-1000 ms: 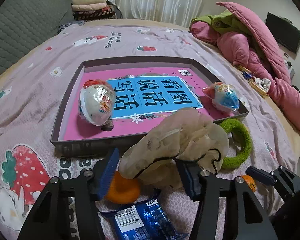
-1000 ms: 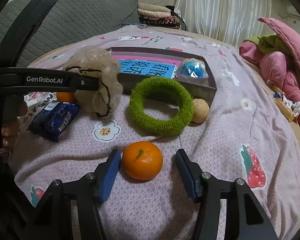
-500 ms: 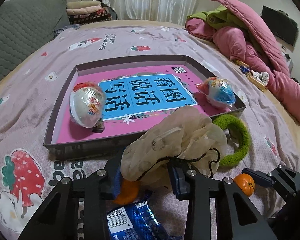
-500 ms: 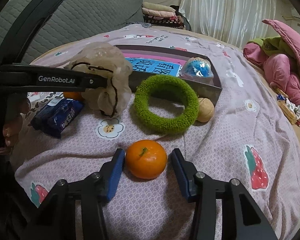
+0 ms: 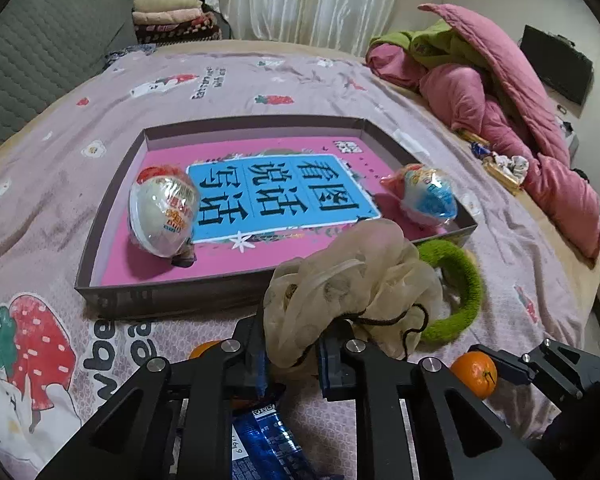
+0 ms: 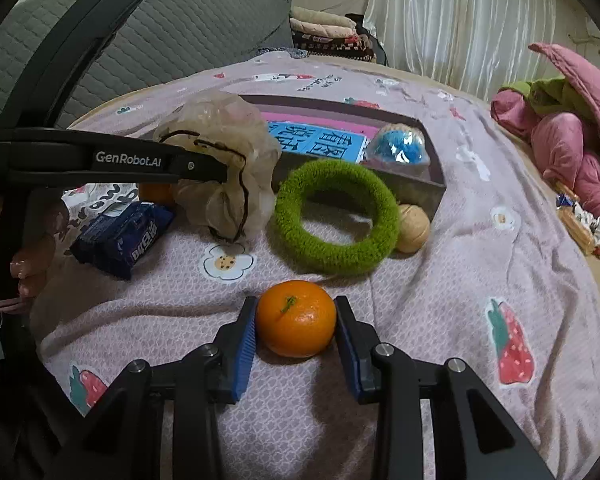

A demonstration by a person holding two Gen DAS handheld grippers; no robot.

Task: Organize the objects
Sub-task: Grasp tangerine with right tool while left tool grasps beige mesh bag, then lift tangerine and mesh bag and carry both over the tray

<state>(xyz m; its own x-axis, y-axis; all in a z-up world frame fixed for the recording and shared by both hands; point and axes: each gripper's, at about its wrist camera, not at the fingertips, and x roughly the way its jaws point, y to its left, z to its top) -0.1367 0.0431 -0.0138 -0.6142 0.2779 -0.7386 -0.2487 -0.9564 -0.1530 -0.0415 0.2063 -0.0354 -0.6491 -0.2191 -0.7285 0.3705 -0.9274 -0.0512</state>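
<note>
Left wrist view: my left claw (image 5: 290, 354) pinches the beige mesh bath pouf (image 5: 352, 280), which bunches up above the blue pads and is lifted off the bedspread (image 5: 52, 208). At ten o'clock from the pouf a white wrapped toy egg (image 5: 163, 211) lies in the shallow box tray (image 5: 112, 200), on its pink floor. At one o'clock a blue wrapped egg (image 5: 430, 199) sits in the tray's right near corner. The green fuzzy ring (image 5: 458, 292) lies at three o'clock, just beside the pouf. A blue snack packet (image 5: 260, 444) lies under my fingers at six o'clock.

Right wrist view: my right claw (image 6: 295, 334) is pressed against both sides of the orange mandarin (image 6: 296, 323), which rests on the bedspread. At eleven o'clock from it lie the packet and the held pouf; at twelve o'clock the green ring leans on the tray's front wall; at one o'clock a tan ball (image 6: 413, 228) touches the ring.
</note>
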